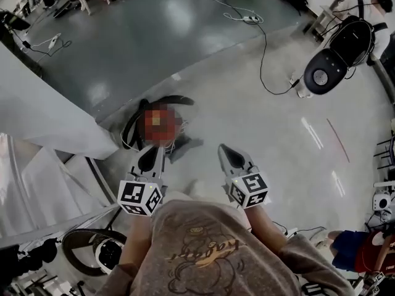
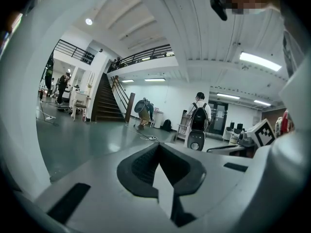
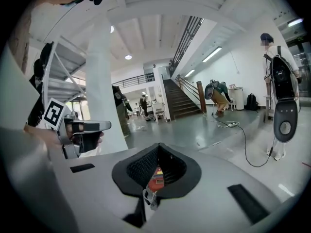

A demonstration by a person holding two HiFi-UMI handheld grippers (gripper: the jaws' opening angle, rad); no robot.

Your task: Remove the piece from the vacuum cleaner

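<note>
The vacuum cleaner (image 1: 332, 59) is a black, rounded upright body on a white base, standing far off at the upper right of the head view; a person stands right behind it. It also shows in the right gripper view as the vacuum cleaner (image 3: 285, 111) and, small, in the left gripper view as the vacuum cleaner (image 2: 196, 140). Both grippers are held at chest height, far from it. My left gripper (image 1: 153, 150) is shut with nothing in it, its jaws (image 2: 159, 148) meeting edge to edge. My right gripper (image 1: 224, 148) is shut too (image 3: 159, 147); a small red tag and wire sit at the jaws' root.
A cable (image 1: 264, 54) runs across the floor from the vacuum to a power strip (image 1: 250, 19). A dark strapped thing (image 1: 139, 117) lies on the floor just ahead of my left gripper. White panels (image 1: 43, 119) stand at the left. A staircase (image 2: 104, 101) rises far back.
</note>
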